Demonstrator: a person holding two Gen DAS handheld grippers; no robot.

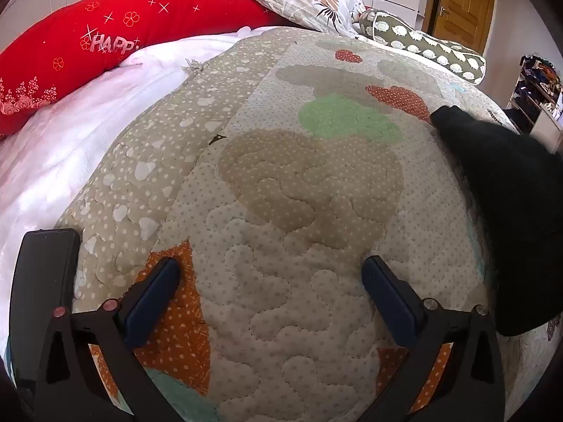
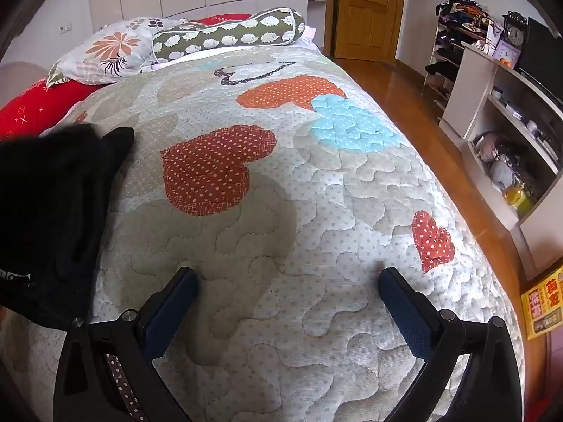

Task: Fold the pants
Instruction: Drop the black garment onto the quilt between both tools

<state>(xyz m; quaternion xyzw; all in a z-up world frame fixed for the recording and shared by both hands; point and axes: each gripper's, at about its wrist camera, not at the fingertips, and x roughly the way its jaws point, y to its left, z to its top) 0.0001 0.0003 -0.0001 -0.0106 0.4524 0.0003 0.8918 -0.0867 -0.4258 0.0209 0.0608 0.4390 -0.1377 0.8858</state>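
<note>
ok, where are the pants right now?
The black pants lie bunched on the quilt, at the right edge of the left wrist view and the left edge of the right wrist view, between the two open grippers, touching neither.

Quilted bed [image 2: 281, 211] (wooden door [image 2: 366, 10] behind)

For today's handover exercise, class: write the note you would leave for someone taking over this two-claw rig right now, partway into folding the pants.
Left claw: open, empty, above the quilted heart-patterned bedspread.
Right claw: open, empty, above the same bedspread.
Black fabric pants: bunched in a heap on the bedspread between the two claws, right of the left one, left of the right one; neither touches them.
Done: nothing visible; no fold made.
Left: grasp the pants, spread them flat, then fold.
</note>
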